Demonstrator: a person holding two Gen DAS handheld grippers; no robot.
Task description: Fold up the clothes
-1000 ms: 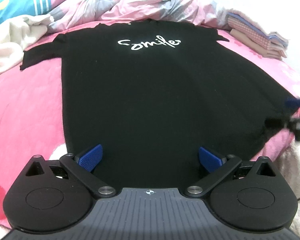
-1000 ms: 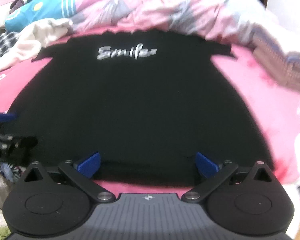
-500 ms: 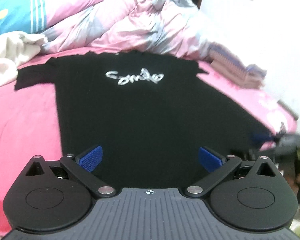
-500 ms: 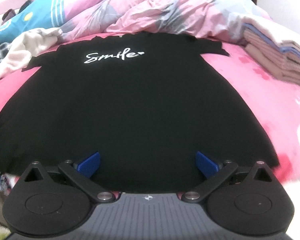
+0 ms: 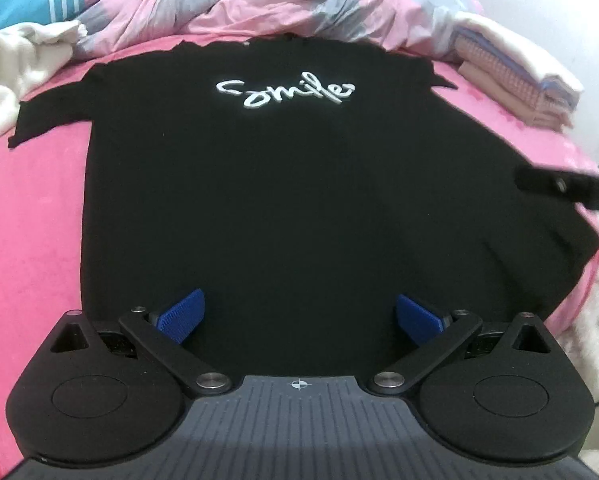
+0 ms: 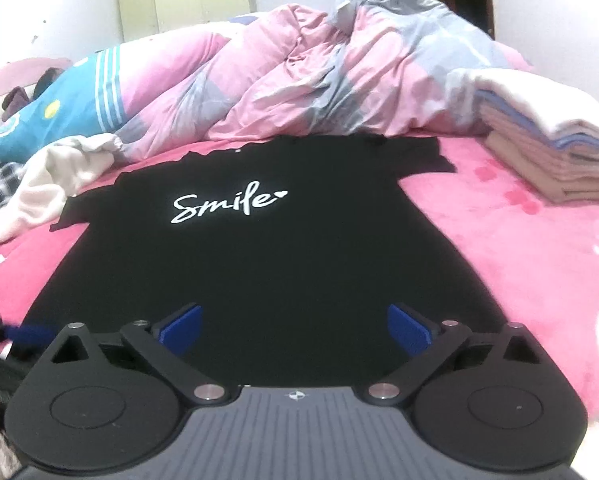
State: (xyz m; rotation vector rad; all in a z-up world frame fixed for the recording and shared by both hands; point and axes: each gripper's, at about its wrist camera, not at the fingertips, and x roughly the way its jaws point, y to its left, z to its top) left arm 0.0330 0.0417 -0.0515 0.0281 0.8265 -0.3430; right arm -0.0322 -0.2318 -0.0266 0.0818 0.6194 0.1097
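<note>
The black T-shirt lay flat and face up on the pink bedspread, its white "Smile" print toward the far end and its hem nearest the cameras. Both short sleeves were spread out to the sides, the left sleeve reaching toward a crumpled cream garment. No fold looked started yet.

The left gripper hovered over the near hem with its blue pads wide apart and nothing between them. The right gripper was the same: spread, empty, over the near part of the shirt. In the left view its dark body showed at the right edge of the shirt.

To do the first fold well, each gripper would probably need to pinch one layer-pair cleanly at an edge, one near the hem and one near the shoulder on the same side, then carry that side across together so the crease ran straight. The cloth looked thin and limp, so a shallow bite might slip.

Far right, a stack of folded clothes sat on the bed; a rumpled pink and grey duvet lay beyond the collar.
</note>
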